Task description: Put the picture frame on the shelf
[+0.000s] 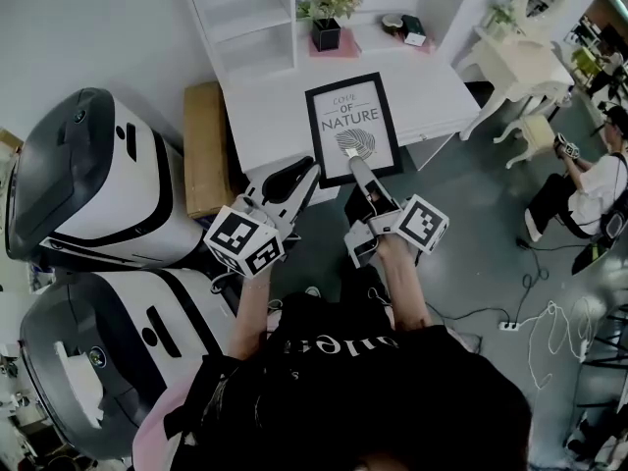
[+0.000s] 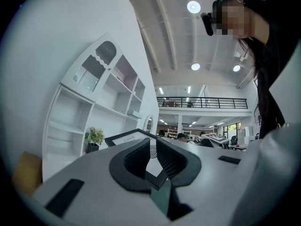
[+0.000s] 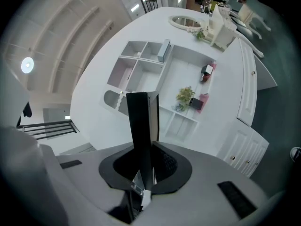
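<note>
The picture frame (image 1: 353, 129) is black-rimmed with a "Love of Nature" leaf print and is held over the white counter (image 1: 265, 106) below the white shelf unit (image 1: 245, 18). My right gripper (image 1: 355, 165) is shut on its lower edge. In the right gripper view the frame (image 3: 141, 126) stands edge-on between the pads, with the shelf unit (image 3: 155, 74) behind it. My left gripper (image 1: 312, 177) is at the lower left corner. In the left gripper view that frame corner (image 2: 157, 175) sits wedged between the two pads.
A potted plant (image 1: 327, 13) and small items (image 1: 407, 27) stand on the shelf's lower level. Two large white pods (image 1: 88, 175) fill the left, with a wooden box (image 1: 204, 145) beside them. A white dressing table (image 1: 515, 67), a seated person (image 1: 589, 184) and floor cables (image 1: 549, 322) are at the right.
</note>
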Tool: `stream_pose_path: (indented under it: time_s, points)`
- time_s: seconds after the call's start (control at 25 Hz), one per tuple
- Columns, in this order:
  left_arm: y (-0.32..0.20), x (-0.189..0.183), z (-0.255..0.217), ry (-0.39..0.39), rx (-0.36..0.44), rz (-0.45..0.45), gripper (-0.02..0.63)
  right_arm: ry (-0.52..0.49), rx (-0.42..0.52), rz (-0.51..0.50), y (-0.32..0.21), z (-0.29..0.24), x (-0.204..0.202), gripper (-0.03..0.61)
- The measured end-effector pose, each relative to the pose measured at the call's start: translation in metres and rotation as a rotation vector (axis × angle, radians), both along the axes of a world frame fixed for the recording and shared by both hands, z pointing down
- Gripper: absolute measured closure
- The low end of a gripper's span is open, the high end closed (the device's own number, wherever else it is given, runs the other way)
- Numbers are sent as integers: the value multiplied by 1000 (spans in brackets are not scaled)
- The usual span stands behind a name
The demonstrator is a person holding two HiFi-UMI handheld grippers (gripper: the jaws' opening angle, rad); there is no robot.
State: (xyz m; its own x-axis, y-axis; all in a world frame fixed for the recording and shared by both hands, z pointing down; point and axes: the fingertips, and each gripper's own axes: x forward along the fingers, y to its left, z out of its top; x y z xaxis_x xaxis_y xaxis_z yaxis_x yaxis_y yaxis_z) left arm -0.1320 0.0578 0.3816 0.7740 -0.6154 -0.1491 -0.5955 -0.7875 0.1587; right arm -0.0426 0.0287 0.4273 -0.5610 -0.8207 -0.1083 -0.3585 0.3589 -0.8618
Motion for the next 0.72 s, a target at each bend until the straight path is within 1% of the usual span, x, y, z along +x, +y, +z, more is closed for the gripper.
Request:
stream_pose_path:
  time_s: [0.12, 0.28, 0.48, 0.72]
  points:
    - [-22, 8, 2, -5, -3, -18, 566, 5, -8, -7, -22, 4, 13, 505]
    - [-60, 27, 2, -3, -6, -51, 566, -16, -13, -30, -60, 3, 34, 505]
    - [-115, 65, 0, 16, -20, -90, 566, 17, -3, -73, -115, -1, 74, 505]
    - [-169, 119, -5, 6, -30, -112, 566, -3, -39, -113, -171, -2, 119, 505]
